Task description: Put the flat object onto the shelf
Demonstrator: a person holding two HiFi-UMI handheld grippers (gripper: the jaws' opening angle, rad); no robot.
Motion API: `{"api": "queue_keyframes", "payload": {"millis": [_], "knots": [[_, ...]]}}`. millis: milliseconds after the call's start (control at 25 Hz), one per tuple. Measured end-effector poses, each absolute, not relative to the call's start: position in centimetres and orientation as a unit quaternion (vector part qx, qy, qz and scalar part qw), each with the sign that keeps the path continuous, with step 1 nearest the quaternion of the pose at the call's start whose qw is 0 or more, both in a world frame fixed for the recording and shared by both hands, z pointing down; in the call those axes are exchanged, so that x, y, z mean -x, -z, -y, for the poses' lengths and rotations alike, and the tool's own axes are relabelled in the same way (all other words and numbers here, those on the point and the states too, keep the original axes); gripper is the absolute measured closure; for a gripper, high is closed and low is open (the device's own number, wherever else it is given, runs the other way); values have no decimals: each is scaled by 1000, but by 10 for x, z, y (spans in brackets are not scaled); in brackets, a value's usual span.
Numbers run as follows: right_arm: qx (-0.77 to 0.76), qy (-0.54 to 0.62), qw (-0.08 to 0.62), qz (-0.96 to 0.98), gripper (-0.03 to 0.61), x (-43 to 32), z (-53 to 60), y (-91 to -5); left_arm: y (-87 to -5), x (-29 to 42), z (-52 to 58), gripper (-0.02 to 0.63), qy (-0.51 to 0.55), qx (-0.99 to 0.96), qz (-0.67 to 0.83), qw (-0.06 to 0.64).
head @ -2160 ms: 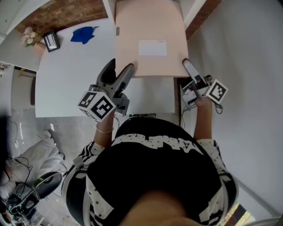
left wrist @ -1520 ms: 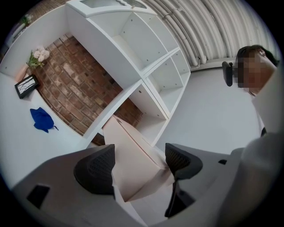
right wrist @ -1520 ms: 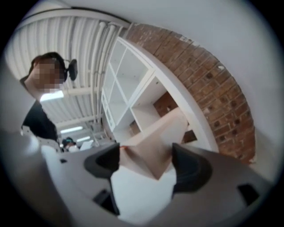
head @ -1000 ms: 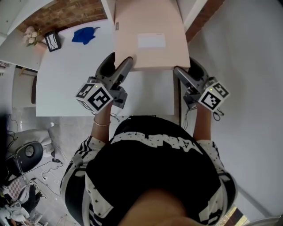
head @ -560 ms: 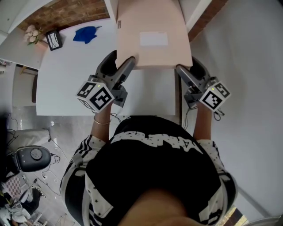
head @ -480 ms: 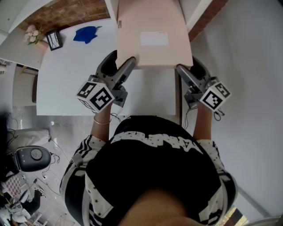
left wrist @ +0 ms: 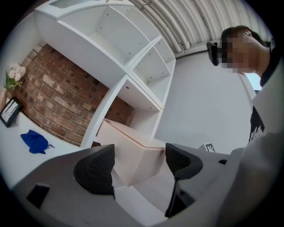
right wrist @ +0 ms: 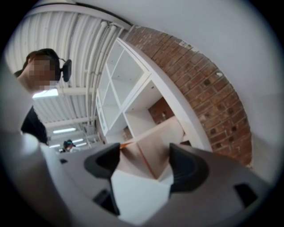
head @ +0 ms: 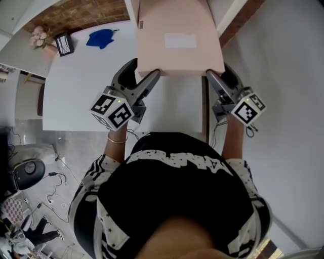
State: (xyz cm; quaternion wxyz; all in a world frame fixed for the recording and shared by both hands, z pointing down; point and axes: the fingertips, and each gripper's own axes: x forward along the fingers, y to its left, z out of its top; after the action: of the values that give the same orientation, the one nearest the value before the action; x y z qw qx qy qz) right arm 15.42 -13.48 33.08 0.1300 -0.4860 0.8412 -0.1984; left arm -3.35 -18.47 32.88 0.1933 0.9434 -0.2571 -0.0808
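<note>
The flat object is a pale pink cardboard box (head: 177,38) with a white label. It lies tilted, its far end inside the white shelf (head: 230,15) and its near edge over the white table (head: 81,86). My left gripper (head: 144,71) is open at the box's near left corner. My right gripper (head: 218,74) is open at the near right corner. In the left gripper view the box (left wrist: 133,148) has a corner just ahead of the open left gripper (left wrist: 138,162). In the right gripper view the box (right wrist: 153,148) sits the same way before the open right gripper (right wrist: 144,164).
A blue cloth (head: 101,38), a small picture frame (head: 64,44) and pale flowers (head: 36,36) sit at the table's far left, by a brick wall (left wrist: 49,102). The shelf (left wrist: 133,80) has several open white compartments. A grey wall (head: 283,76) stands on the right.
The box has slid farther away from me into the shelf. Both grippers followed its near edge forward, and the left jaw no longer overlaps the box's edge.
</note>
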Motion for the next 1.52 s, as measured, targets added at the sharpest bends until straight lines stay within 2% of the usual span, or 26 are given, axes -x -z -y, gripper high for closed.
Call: {"api": "queue_keyframes", "payload": {"millis": [400,760,1520], "knots": [[491,200,133,-838,222,-155,137,-329,-333,33,185,253,45,-947,272,165],[497,198,133,-834,222,-156,140,-329,-332,32,190,285,38,-947,276,160],[506,192,131,-831,222,-157,159,-328,-331,27,213,291,23,-942,298,156]]}}
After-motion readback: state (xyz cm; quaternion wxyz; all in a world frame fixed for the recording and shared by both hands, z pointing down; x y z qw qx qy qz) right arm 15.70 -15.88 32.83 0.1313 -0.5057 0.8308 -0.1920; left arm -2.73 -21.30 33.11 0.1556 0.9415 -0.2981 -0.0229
